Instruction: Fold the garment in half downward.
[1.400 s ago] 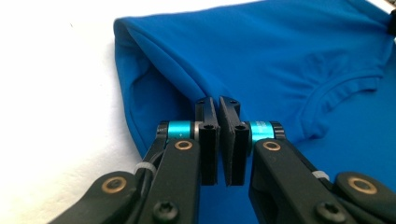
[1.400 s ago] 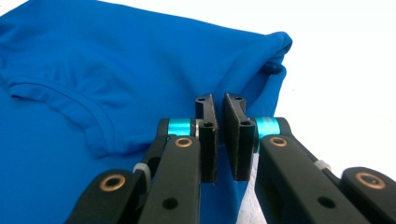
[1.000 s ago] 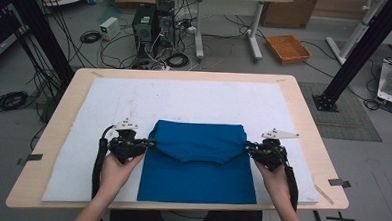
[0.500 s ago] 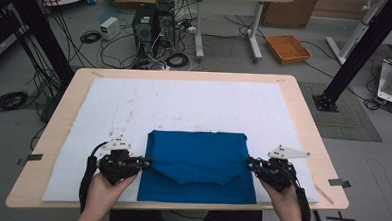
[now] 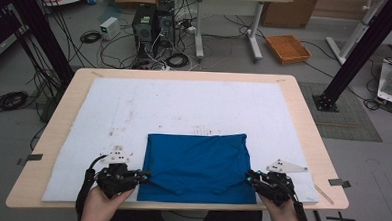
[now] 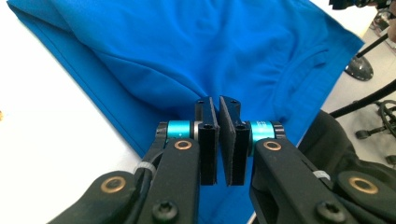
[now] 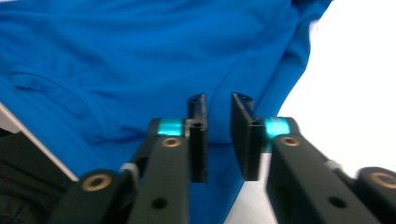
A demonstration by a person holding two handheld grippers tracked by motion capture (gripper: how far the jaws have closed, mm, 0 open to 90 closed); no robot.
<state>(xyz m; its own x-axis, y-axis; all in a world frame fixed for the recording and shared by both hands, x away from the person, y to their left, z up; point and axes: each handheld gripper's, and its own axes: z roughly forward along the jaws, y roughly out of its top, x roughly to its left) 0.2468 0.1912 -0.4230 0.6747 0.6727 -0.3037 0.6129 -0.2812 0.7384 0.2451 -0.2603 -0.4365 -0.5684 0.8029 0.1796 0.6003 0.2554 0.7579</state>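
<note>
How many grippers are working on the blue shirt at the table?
2. The left gripper sits at the near left edge of the blue shirt; the right gripper sits at its near right edge.

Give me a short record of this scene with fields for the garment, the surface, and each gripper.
garment: blue shirt, folded, flat at the near edge of the white mat
surface: white mat on a wooden table
left gripper: at the shirt's left edge, fingers nearly together, pinching a fold of cloth
right gripper: at the shirt's right edge, fingers just opening, a gap between them, cloth no longer pressed
</note>
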